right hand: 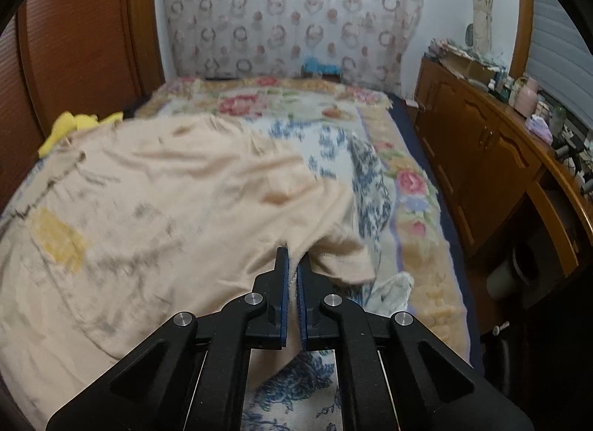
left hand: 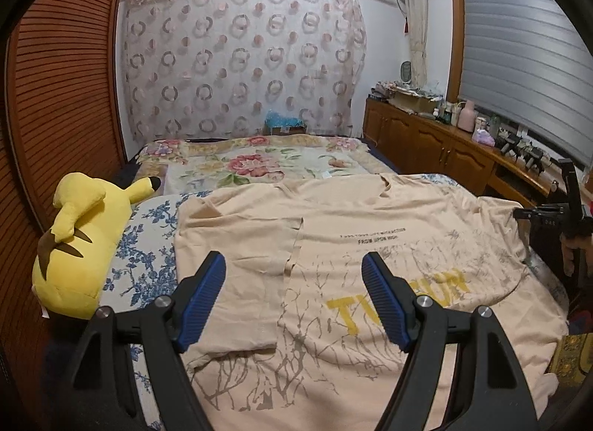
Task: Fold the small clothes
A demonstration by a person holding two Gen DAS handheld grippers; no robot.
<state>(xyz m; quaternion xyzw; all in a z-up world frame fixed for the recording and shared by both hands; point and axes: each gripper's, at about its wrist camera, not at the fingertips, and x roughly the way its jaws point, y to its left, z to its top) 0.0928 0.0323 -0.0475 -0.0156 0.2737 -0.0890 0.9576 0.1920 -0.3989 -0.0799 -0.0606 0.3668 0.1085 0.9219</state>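
Observation:
A beige T-shirt (left hand: 370, 245) with a yellow word and a grey branch print lies spread on the bed, its left sleeve folded inward over the chest. My left gripper (left hand: 294, 264) hovers open above the shirt's left half, nothing between its blue pads. In the right wrist view the same T-shirt (right hand: 166, 201) is blurred, and my right gripper (right hand: 292, 253) is shut on its right sleeve edge, the cloth pinched between the pads and pulled up a little. The right gripper also shows at the right edge of the left wrist view, as a black frame (left hand: 570, 208) held by a hand.
A yellow plush toy (left hand: 79, 249) lies on the bed's left side against the wooden wall. A blue-flowered sheet (right hand: 355, 179) and a floral blanket (left hand: 259, 164) cover the bed. A wooden cabinet (right hand: 493, 156) with clutter runs along the right. A white cloth (right hand: 393, 290) lies by the sleeve.

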